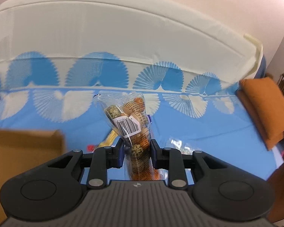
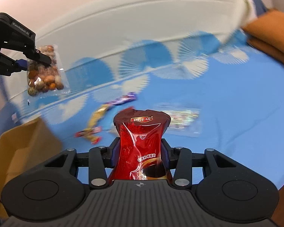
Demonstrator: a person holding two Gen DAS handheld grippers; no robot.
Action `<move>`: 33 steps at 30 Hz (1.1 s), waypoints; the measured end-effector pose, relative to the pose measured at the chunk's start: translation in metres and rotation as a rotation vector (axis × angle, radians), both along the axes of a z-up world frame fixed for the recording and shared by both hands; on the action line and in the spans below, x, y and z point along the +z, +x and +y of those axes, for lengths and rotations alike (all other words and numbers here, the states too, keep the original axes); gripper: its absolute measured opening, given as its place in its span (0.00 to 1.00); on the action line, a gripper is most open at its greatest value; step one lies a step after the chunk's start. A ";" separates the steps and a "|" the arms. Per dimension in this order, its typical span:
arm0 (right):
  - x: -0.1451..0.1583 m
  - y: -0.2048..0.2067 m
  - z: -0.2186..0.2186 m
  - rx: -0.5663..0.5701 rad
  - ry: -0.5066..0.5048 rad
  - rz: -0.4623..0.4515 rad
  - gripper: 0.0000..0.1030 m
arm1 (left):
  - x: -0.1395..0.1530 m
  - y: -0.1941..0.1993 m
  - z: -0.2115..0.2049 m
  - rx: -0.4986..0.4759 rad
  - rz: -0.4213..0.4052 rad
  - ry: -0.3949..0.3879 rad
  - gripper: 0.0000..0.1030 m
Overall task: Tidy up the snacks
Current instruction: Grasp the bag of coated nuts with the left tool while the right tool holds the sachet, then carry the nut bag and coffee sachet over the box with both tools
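Observation:
My left gripper [image 1: 136,147] is shut on a clear bag of round coated nuts [image 1: 129,117], held up in the air above the blue bedsheet. From the right wrist view the same nut bag [image 2: 44,71] hangs from the left gripper [image 2: 36,60] at the upper left. A glossy red pouch [image 2: 141,132] with a gold label is pinched between the pads of my right gripper [image 2: 140,151], also lifted off the bed. Several loose snacks lie on the sheet: a yellow wrapper [image 2: 94,119], a red bar [image 2: 89,131], a purple wrapper [image 2: 125,98] and a clear packet [image 2: 181,121].
An open cardboard box [image 2: 22,138] stands at the lower left, its flap [image 1: 26,145] also visible in the left wrist view. A white headboard [image 1: 123,34] runs behind the bed. An orange pillow [image 1: 268,106] lies at the right edge.

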State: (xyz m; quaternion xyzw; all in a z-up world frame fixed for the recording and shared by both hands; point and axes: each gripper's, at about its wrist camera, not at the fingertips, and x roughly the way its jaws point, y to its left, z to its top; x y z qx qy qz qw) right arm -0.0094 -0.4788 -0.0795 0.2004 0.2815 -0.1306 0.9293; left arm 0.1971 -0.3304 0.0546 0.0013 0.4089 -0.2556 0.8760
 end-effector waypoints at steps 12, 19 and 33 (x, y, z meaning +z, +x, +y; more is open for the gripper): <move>0.052 -0.018 0.151 0.315 0.030 0.008 0.44 | 0.016 -0.121 0.207 0.147 -0.020 -0.011 0.29; 0.069 -0.036 0.214 0.397 0.009 0.032 0.44 | 0.008 -0.149 0.274 0.196 -0.001 -0.044 0.29; 0.099 -0.043 0.243 0.400 -0.084 0.019 0.44 | 0.013 -0.171 0.308 0.193 -0.020 -0.129 0.29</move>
